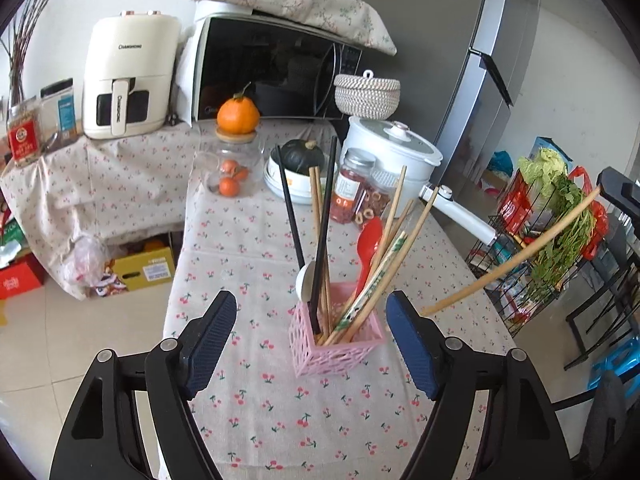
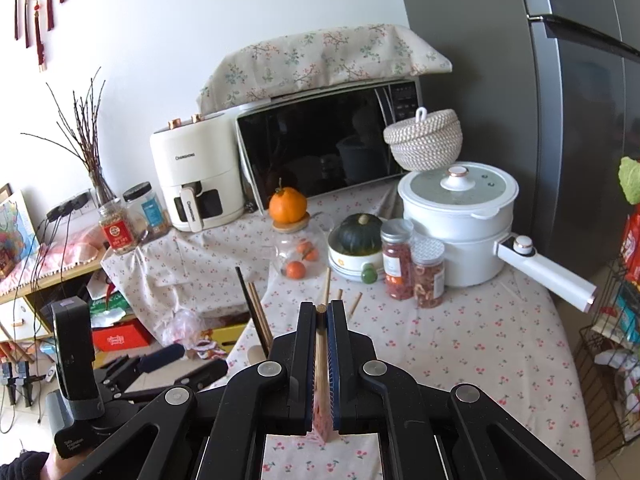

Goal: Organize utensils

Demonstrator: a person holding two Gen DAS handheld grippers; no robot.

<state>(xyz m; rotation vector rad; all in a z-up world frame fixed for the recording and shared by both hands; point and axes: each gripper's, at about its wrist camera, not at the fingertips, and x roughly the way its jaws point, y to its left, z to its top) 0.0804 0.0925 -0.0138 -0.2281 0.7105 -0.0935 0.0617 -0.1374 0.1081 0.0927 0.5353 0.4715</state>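
The left gripper (image 1: 310,318) stands spread wide, nothing pinched, its 2 pads flanking the pink utensil holder (image 1: 336,338) just ahead on the tablecloth (image 1: 248,240). The right gripper (image 2: 321,307) is pressed together, pinching 1 wooden chopstick (image 2: 321,364) lengthwise.

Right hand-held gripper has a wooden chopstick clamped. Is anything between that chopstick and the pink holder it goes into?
Nothing visible blocks it. The wooden chopstick in the right hand-held gripper hangs in open air right of the pink holder. The holder is already crowded with leaning chopsticks and a red spoon, so free space is tight.
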